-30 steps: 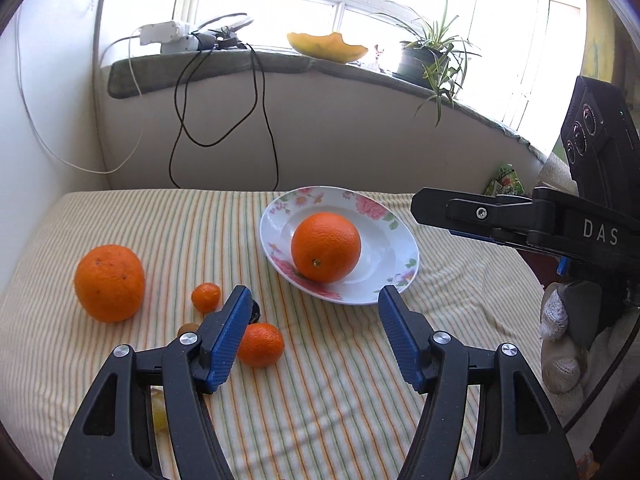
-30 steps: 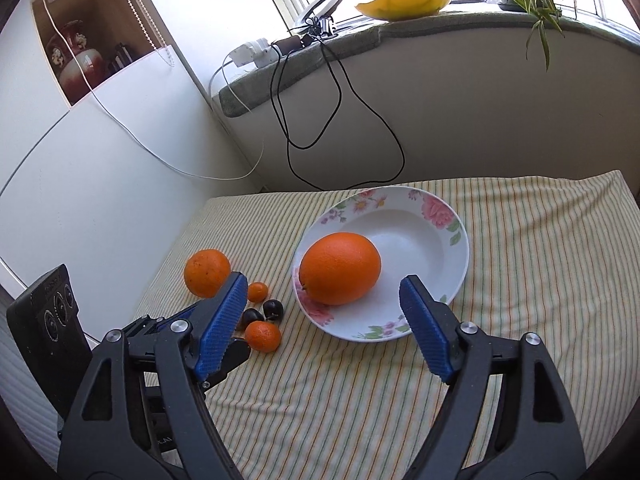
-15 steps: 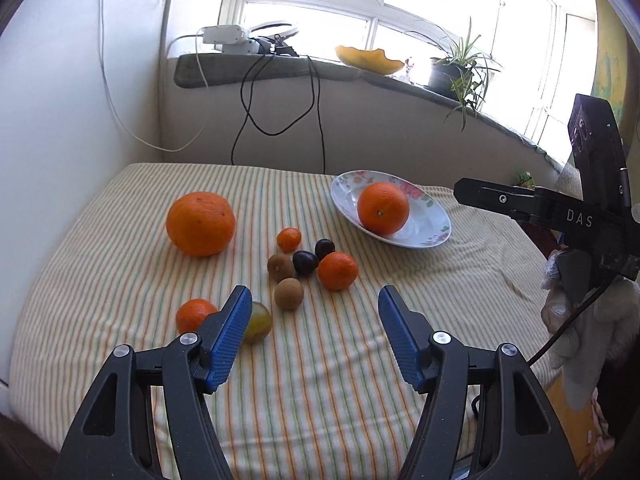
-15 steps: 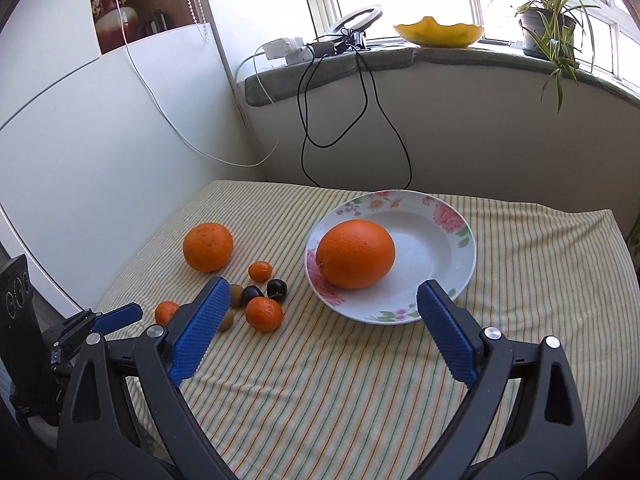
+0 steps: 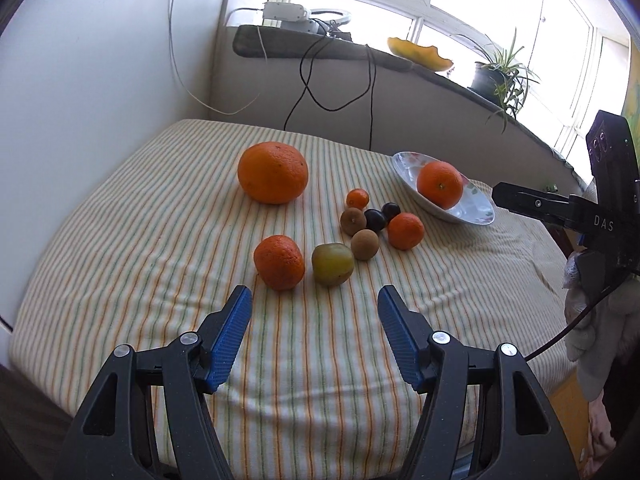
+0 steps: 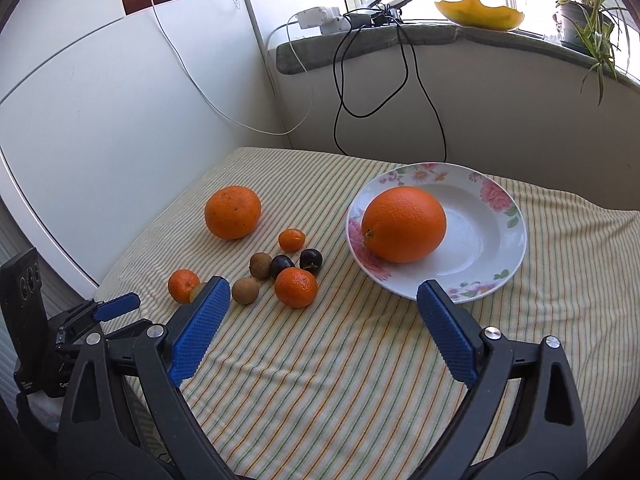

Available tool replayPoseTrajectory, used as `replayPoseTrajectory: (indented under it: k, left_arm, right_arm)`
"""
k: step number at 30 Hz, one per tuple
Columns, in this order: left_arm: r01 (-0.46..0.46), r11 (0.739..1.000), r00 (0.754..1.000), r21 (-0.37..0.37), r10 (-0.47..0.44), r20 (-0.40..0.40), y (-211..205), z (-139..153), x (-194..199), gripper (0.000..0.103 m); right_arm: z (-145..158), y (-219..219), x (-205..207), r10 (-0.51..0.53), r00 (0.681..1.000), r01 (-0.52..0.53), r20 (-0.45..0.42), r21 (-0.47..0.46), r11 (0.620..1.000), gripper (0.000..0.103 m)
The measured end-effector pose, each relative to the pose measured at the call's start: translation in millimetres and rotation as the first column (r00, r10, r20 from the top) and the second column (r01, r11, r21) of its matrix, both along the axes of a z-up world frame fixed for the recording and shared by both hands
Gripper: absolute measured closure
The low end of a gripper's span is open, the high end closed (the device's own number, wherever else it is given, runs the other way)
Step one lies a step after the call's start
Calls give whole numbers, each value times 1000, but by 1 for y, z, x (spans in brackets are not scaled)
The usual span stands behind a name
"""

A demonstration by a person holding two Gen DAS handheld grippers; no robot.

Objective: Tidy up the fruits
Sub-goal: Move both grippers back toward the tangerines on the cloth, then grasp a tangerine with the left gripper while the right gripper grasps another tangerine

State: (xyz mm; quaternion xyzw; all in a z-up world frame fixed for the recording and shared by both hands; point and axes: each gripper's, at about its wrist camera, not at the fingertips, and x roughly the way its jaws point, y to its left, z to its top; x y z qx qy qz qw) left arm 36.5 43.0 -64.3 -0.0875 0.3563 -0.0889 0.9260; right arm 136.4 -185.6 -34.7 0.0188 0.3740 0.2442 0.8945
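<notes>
The large orange lies in the floral plate at the right of the striped bench, long axis left to right, stem end nearward-left. Both left tongs and right tongs gape empty. The left tongs have drawn back since, revealing more small fruit.
</notes>
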Motion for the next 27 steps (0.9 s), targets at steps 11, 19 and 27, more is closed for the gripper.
replayPoseTrajectory:
  k: [11, 19, 27]
  left_arm:
    - [-29, 998, 999, -52, 27, -37, 16, -15, 19, 49]
    - [-31, 996, 999, -86, 27, -40, 24, -15, 32, 55]
    - [-26, 995, 998, -93, 21, -54, 25, -19, 47, 59]
  right_arm:
    - [-21, 15, 13, 30, 999, -30, -42, -8, 1000, 15]
    - [-38, 26, 28, 46, 995, -47, -92, -16, 999, 31]
    - [-50, 38, 39, 52, 992, -55, -113, -22, 998, 32]
